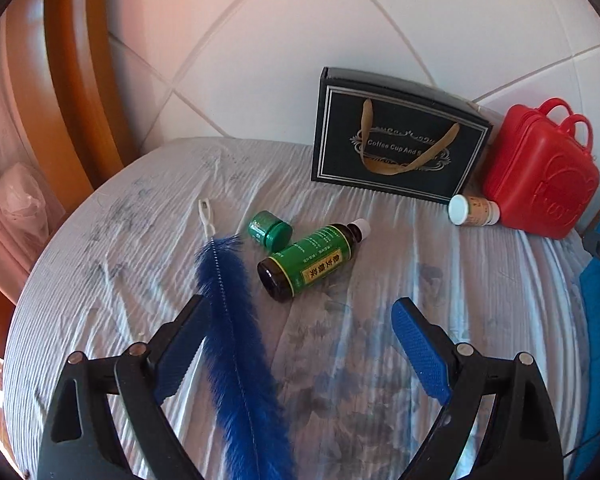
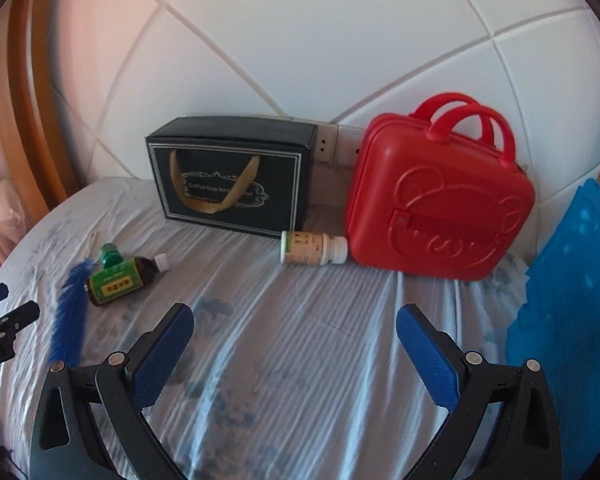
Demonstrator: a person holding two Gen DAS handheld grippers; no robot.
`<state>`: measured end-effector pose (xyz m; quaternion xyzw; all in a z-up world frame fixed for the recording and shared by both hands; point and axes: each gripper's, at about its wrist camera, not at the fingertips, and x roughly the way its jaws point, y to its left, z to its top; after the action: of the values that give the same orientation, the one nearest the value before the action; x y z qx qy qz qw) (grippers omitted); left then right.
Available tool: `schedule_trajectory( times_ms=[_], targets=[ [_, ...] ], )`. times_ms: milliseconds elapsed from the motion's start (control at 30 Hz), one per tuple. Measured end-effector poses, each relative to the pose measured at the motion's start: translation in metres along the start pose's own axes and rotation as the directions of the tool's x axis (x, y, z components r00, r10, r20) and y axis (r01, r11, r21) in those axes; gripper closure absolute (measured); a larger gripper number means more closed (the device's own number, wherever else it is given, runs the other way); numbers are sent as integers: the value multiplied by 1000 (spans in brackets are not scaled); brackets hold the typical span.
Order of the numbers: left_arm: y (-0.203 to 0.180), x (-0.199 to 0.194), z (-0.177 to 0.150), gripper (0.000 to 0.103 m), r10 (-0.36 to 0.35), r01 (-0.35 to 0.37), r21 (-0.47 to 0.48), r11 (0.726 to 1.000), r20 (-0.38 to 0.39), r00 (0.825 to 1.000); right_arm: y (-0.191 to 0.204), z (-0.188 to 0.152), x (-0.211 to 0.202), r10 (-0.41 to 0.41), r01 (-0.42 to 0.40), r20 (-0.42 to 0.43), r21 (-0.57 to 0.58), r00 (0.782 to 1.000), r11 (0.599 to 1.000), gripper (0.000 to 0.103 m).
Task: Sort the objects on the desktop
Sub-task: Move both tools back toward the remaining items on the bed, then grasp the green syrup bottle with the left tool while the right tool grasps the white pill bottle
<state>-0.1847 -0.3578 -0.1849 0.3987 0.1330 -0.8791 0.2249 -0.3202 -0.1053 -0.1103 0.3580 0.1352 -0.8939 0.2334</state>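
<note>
Nothing looks sorted yet: every small item lies loose on the wrinkled bedsheet (image 2: 300, 320), and both grippers are empty. The red case (image 2: 440, 204) is shut and stands against the wall beside the black gift box (image 2: 232, 176); which one is meant to receive things I cannot tell. The left gripper (image 1: 300, 328) has its fingers spread wide with nothing pinched; the blue feather brush (image 1: 228, 320) runs up just inside its left finger, and the brown bottle with the green label (image 1: 312, 262) and the small green jar (image 1: 270, 230) lie just beyond the fingertips, touching each other. The right gripper (image 2: 296, 332) is likewise spread wide over bare sheet; the white pill bottle (image 2: 314, 248) lies on its side well ahead of the fingers, touching the red case.
</note>
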Motion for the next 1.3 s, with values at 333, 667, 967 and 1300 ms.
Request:
schedule_trajectory(
  times_ms=[333,667,967,1300],
  targets=[
    [-7,150,19,10,19,-7,77,997,-147,989,-28,19,193,-43,54,-136,79,990,995,0],
    [-33,179,31,24,-92,95,7,995,-175,980,-49,20,255,20,-18,-73,33,997,999,0],
    [-60,128,34,24,-106,122,123,985,-127,986,-13,1,228,403,-411,-146,-26,903,911,0],
    [-69,180,59,21,-16,45,149,988,-189,982,-11,20,234,281,-295,-148,-88,948,951,0]
  ],
)
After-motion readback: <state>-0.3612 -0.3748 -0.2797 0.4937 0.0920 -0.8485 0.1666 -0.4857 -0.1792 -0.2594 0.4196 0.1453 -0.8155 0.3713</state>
